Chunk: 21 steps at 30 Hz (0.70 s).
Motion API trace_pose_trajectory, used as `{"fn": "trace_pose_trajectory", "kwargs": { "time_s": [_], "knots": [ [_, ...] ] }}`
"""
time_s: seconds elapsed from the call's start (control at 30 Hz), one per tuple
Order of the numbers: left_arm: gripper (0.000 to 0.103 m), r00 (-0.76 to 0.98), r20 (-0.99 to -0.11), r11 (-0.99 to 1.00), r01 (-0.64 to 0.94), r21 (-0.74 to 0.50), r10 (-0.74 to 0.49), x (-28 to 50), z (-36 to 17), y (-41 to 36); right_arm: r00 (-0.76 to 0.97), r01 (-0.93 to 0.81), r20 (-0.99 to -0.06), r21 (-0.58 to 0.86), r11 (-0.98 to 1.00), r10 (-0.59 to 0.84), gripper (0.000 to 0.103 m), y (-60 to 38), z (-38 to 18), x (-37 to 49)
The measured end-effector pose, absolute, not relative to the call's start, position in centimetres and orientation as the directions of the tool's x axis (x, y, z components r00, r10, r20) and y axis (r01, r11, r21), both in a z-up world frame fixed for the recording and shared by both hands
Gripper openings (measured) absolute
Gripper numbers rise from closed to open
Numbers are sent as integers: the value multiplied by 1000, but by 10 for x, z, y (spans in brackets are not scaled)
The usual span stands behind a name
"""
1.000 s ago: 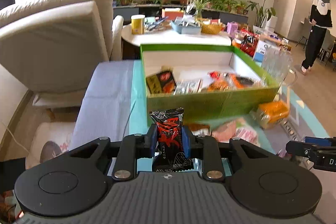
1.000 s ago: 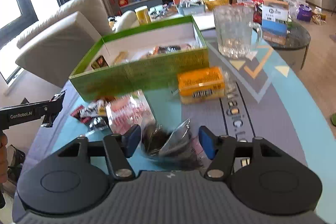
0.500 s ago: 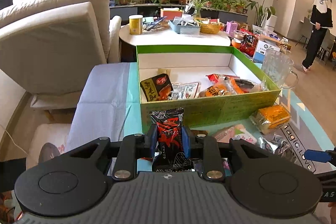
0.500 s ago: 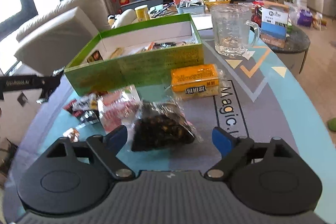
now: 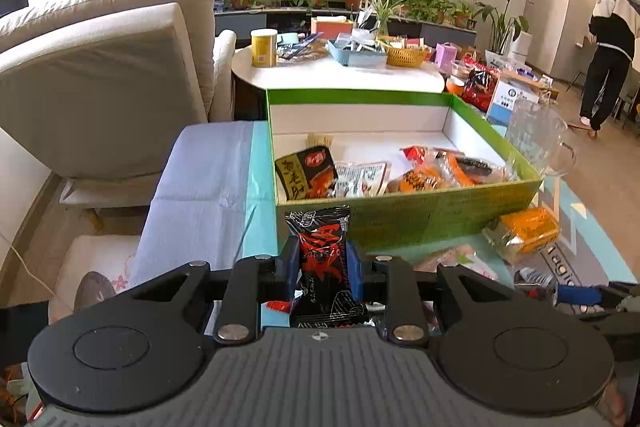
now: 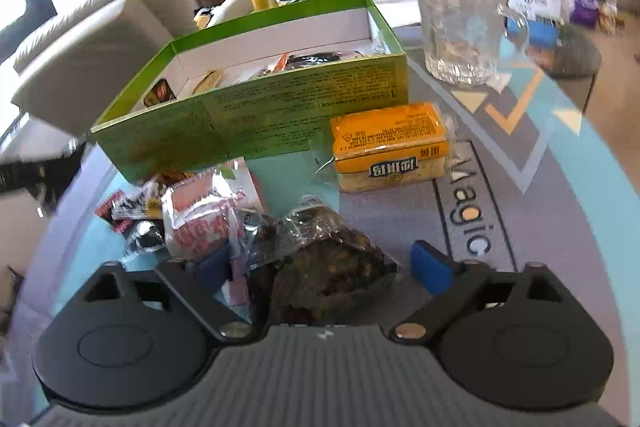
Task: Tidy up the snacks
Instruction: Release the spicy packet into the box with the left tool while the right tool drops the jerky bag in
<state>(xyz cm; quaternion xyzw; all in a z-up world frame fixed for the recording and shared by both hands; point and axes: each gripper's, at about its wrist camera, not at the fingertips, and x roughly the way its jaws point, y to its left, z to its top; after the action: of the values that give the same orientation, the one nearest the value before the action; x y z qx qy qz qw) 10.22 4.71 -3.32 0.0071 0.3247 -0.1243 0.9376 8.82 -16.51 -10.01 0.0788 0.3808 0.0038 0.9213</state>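
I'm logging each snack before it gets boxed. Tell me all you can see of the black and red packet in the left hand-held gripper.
The black and red packet is a small glossy plastic sachet, sealed, with a crimped top edge and red lettering. It stands upright, pinched at its middle between the blue pads of the left hand-held gripper, in front of the green box and still outside it.

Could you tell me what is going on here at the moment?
Someone is sorting snacks into a green box on the table, with a handheld gripper in each hand. The left gripper is shut on a black and red snack packet, held upright just short of the box, which already holds several packets. The right gripper is open around a clear bag of dark snacks lying on the table mat. An orange packet and other wrappers lie loose outside the box.
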Motion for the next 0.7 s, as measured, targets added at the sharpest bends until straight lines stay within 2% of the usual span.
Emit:
{"fn": "trace_pose_trajectory", "kwargs": {
  "time_s": [0.13,0.37,0.7],
  "knots": [
    [23,768,-593,966,249,-75,-244,108,-26,44,705,41,-703,174,984,95,73,-175,-96,83],
    [23,784,-556,955,288,-69,-276,123,-12,27,747,68,-654,260,963,123,73,-188,-70,78],
    [23,803,-535,956,293,-32,-264,161,-4,13,837,-4,-539,171,985,97,73,-172,-25,134]
  ]
}}
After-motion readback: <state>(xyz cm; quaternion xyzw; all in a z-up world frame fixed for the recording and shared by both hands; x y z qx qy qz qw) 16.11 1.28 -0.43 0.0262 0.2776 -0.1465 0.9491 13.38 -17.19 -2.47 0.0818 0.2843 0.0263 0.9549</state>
